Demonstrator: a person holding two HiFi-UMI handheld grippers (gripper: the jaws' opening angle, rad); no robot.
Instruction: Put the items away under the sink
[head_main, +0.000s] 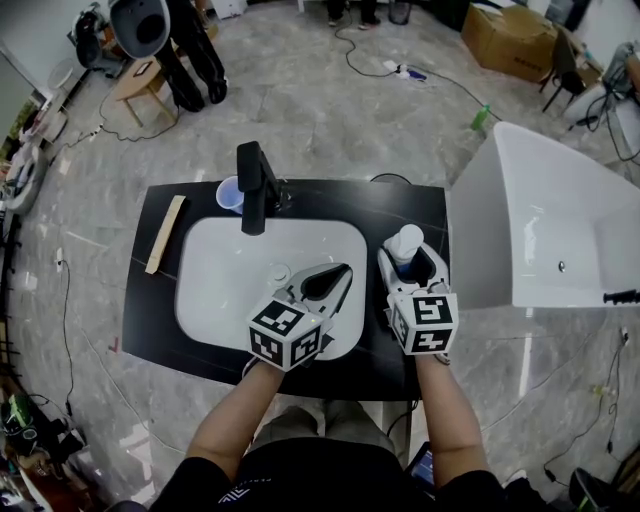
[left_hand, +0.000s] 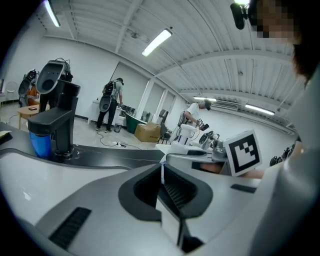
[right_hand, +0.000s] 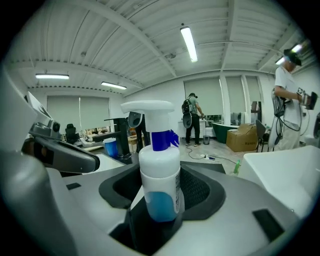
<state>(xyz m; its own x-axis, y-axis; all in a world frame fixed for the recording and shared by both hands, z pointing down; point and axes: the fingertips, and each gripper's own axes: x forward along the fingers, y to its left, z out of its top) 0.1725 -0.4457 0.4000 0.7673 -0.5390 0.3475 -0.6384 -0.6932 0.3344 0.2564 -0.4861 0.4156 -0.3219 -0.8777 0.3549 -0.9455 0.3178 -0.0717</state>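
**A:** What sort of room is it?

**B:** A workshop hall with a grey marble floor. A black counter (head_main: 150, 320) stands in the middle, with a white sink (head_main: 225, 255) set into it.

**A:** Where is the bottle?

**B:** The spray bottle (head_main: 404, 243) is just right of the sink, over the bare counter. It is white with a blue collar and has blue liquid low inside. The right gripper (head_main: 412, 262) has it: the jaws press on its body from both sides, and it stands upright between them.

**A:** And the other hand?

**B:** The left gripper (head_main: 343, 275) hangs over the sink's front right part. Its jaws are closed tip to tip, with nothing between them. I cannot tell whether it touches the basin.

**A:** What else is round the sink?

**B:** A black faucet (head_main: 252, 185) rises at the sink's far edge. A blue cup (head_main: 229, 195) sits just left of the faucet, on the counter behind the sink. A wood strip (head_main: 166, 234) lies on the counter left of the sink, running front to back.

**A:** Further out?

**B:** A white tub (head_main: 540, 220) stands on the floor right of the sink, close to the counter's end. A cardboard box (head_main: 510, 38) sits well beyond the sink, to the right. A person (head_main: 195, 60) stands well beyond the sink, to the left.
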